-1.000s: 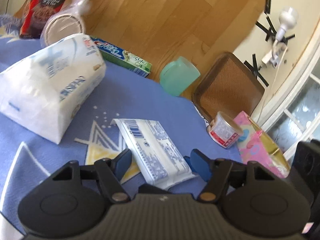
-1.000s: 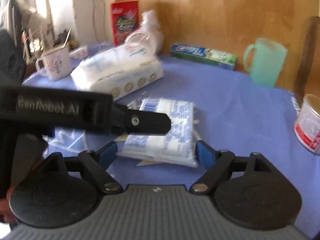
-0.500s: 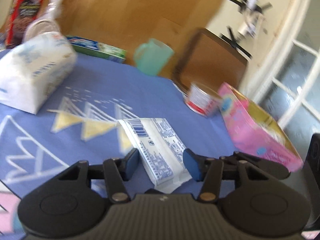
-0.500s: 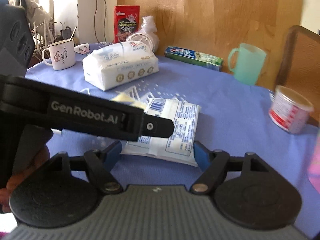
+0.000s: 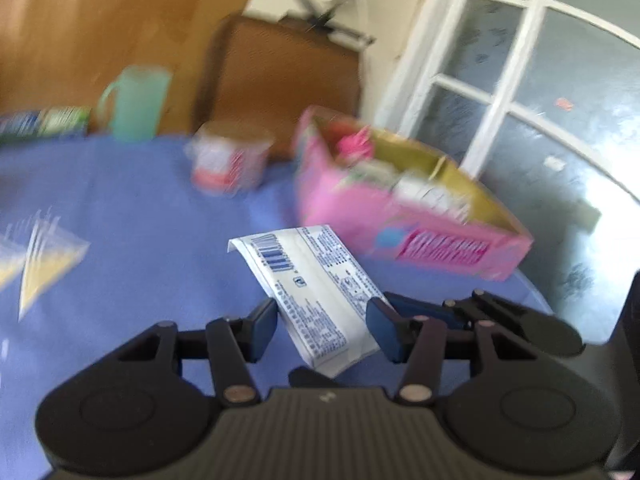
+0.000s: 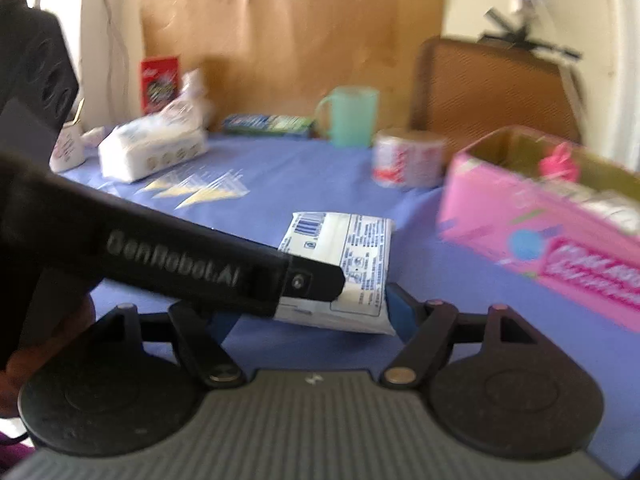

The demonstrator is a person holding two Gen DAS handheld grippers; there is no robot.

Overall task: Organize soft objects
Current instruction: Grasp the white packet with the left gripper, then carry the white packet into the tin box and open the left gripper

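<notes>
Swinging right from the far tissue stack, both tools, left tool (image 5: 322,322) and right tool (image 6: 308,310), are gripping the wipes packet (image 5: 308,280), now nearing the pink box (image 5: 404,216): judged ready for stowing.

Tissue pack (image 5: 312,296) now lifted clear of blue tablecloth (image 5: 140,216), gripped between both pads of left gripper (image 5: 322,326); a second ago it was lying flat on cloth. Pack carried rightward: pink box (image 5: 404,220) now seen close ahead of it, where earlier only a corner was seen at frame edge. Gap between left pads narrowed onto pack. Right gripper (image 6: 308,312) now brought up against pack's near end, its right pad (image 6: 398,306) touching the wrapper.
</notes>
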